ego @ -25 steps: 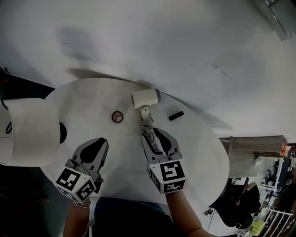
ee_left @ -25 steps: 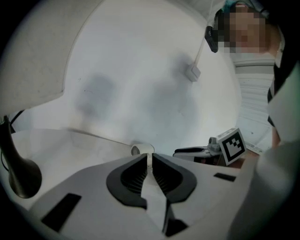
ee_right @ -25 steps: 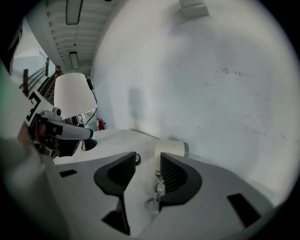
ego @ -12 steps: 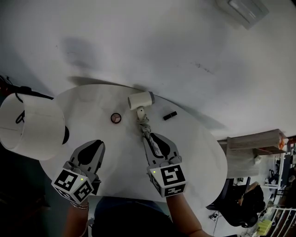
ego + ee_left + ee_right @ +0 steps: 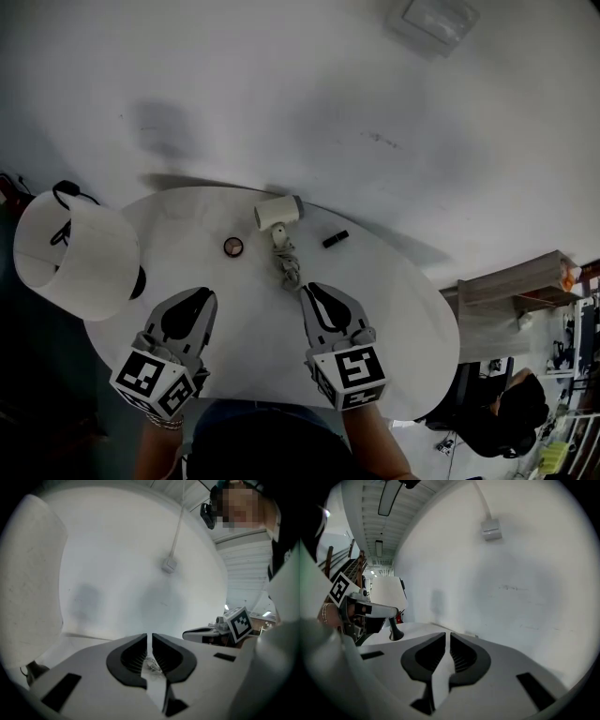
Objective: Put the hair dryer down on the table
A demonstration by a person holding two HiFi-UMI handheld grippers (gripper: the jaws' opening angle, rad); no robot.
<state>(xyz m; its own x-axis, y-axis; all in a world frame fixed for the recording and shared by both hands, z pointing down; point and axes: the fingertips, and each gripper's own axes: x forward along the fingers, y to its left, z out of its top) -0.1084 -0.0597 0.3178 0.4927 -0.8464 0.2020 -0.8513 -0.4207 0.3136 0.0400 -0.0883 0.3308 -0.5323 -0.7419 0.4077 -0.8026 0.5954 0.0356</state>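
Grey left gripper (image 5: 202, 293), right gripper (image 5: 310, 289), black pads (image 5: 181, 317), square-marker cubes (image 5: 348, 367)

Lampshade (image 5: 75, 251) hides lamp base (image 5: 139, 281); hair dryer cord (image 5: 286, 264) indistinct.

— Is any writing showing anywhere here?
— Nothing readable is showing. The cubes (image 5: 349, 367) on the left tongs (image 5: 199, 296) and right tongs (image 5: 309, 289) are carrying only black-and-white square patterns, not letters or numbers
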